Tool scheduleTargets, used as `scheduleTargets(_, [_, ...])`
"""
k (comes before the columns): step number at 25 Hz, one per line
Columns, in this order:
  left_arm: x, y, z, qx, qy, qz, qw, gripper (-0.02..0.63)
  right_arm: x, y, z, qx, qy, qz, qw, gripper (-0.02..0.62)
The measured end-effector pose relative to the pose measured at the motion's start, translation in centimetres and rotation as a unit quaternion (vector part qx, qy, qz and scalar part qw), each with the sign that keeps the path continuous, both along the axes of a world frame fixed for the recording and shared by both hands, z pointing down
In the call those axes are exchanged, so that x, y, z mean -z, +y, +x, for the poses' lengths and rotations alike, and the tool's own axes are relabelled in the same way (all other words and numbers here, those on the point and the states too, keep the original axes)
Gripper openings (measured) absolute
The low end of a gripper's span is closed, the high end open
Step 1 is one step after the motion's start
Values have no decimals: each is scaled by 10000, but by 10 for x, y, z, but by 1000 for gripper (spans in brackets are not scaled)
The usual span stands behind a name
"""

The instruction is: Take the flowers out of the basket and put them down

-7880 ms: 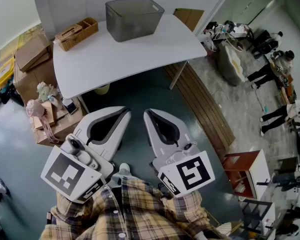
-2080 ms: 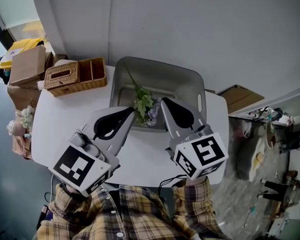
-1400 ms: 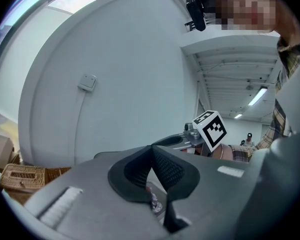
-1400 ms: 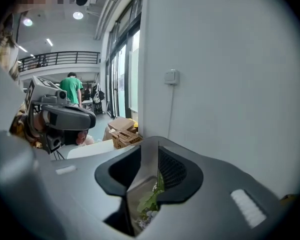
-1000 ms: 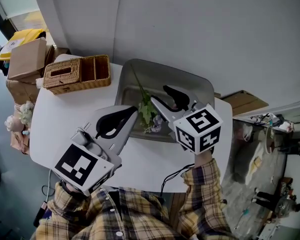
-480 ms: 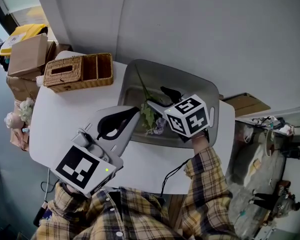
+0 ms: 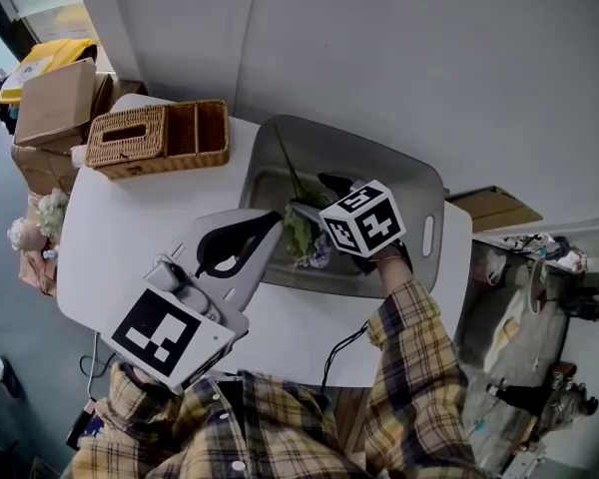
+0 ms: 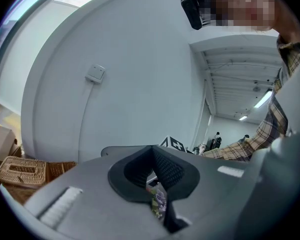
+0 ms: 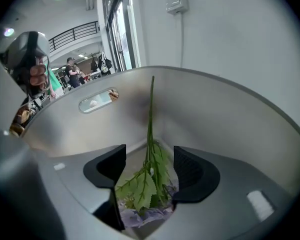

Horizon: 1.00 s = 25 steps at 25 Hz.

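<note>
Not much done yet on our end: no flowers on the desk (image 7: 120, 228), they lie down in the basket (image 7: 394, 168). Our right gripper (image 9: 149, 170) is inside it, jaws opening wide around the flowers (image 9: 149, 181), pads not touching. Left gripper (image 8: 153, 156) hovers closed and empty near the rim.

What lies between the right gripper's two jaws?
The flowers, stem and leaves; the right gripper is opening, jaws not touching them. Right gripper view.
</note>
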<state>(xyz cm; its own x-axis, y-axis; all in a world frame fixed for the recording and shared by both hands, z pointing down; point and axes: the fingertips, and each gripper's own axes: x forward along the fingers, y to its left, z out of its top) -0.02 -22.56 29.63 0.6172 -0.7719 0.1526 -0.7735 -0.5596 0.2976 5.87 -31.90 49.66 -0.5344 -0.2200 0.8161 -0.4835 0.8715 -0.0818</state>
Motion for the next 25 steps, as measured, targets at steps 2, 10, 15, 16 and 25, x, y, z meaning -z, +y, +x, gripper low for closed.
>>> scheduleTargets(2, [-1, -1, 0, -4, 2, -14, 10000, 12, -7, 0, 0, 34, 100, -50, 9999, 305])
scheduleTargets(10, [-2, -2, 1, -44, 17, -26, 10000, 12, -35, 7, 3, 160, 444, -272, 9985, 302])
scheduleTargets(15, [-3, -3, 1, -56, 32, -46, 10000, 12, -47, 10, 6, 177, 604, -397, 9972, 263])
scheduleTargets(16, [-3, -2, 1, -62, 31, -43, 10000, 12, -49, 11, 7, 171, 630, -416, 9970, 241])
scheduleTargets(25, [1, -2, 0, -19, 25, -27, 10000, 12, -50, 12, 13, 188, 765, -451, 9959, 74])
